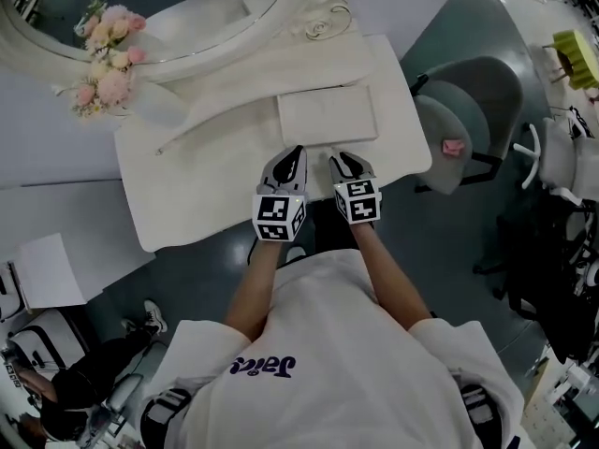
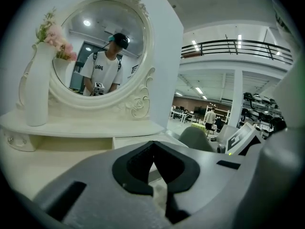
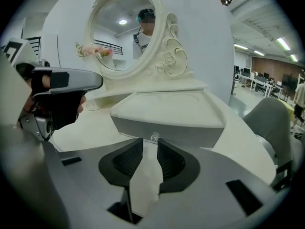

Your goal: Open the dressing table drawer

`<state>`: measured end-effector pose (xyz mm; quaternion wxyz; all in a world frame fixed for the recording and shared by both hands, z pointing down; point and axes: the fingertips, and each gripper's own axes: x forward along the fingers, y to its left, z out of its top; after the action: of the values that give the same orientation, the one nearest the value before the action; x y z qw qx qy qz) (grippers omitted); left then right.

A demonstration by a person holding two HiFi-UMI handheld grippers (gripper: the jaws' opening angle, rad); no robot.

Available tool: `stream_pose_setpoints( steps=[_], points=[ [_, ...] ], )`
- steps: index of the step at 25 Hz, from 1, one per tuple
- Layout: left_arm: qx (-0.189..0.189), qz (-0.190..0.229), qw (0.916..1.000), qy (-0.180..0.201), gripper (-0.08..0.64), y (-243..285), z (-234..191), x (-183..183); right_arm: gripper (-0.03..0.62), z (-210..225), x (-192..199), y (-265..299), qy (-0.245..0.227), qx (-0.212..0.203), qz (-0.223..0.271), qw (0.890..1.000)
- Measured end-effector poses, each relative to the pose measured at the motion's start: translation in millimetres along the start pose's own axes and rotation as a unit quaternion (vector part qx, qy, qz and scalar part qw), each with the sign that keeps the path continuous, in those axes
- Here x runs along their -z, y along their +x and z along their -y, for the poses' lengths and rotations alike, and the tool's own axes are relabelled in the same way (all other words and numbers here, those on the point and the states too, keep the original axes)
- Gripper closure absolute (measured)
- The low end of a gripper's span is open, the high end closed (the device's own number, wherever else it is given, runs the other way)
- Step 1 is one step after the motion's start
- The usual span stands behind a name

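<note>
Drawer point(image 3: 167, 128): apparently fully shut, grey front flush in a small raised box at back-middle of dressing table point(image 1: 187, 204), in front of oval mirror point(image 1: 140, 7). Vase of flowers point(image 1: 108, 68) well off to the left. Small clear knob point(image 3: 154, 137) at centre of the front, untouched.

Right gripper point(image 3: 148, 149): jaws apart, narrow gap, nothing between pads. Knob just beyond the tips and lined up with the gap. Angled down toward the front.

Left gripper point(image 2: 152, 149): jaws together, tips meeting, empty. Held beside the right one in front of the box, aimed past it toward the mirror. Seemingly no part in this step.

Step in hand, by judgement: approach to knob, grip not yet made. Task barely begun.

Next move, likely: ease right gripper forward to bring knob between pads, close on it, then pull straight back toward table's near edge. Careful centring needed, with knob small and rounded, easy to slip off, and gap only a little wider. Level pull needed too, or risk of dragging the whole box if loose on the tabletop. Cannot tell whether box fixed.
</note>
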<state>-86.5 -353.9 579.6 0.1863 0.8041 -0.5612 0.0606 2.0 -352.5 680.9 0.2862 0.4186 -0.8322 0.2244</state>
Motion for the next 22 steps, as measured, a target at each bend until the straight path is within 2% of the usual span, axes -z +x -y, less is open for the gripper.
stream_pose_setpoints(
  steps=[4, 9, 12, 14, 22],
  points=[
    [-0.014, -0.012, 0.9998, -0.012, 0.545, 5, -12, 7, 0.453, 4, 8, 17, 0.007, -0.004, -0.013, 1.0],
    [-0.022, -0.014, 0.9995, -0.015, 0.545, 9, -23, 10, 0.451, 8, 7, 31, 0.025, -0.006, -0.015, 1.0],
    [-0.027, -0.013, 0.9995, -0.015, 0.545, 9, -26, 9, 0.473, 8, 3, 33, 0.039, -0.006, -0.011, 0.999],
    [-0.027, -0.011, 0.9995, -0.014, 0.545, 9, -26, 7, 0.513, 10, 1, 33, 0.056, -0.005, -0.009, 0.998],
    [-0.024, -0.012, 0.9996, -0.01, 0.545, 4, -23, 7, 0.521, 11, 2, 33, 0.074, -0.002, -0.011, 0.997]
  ],
)
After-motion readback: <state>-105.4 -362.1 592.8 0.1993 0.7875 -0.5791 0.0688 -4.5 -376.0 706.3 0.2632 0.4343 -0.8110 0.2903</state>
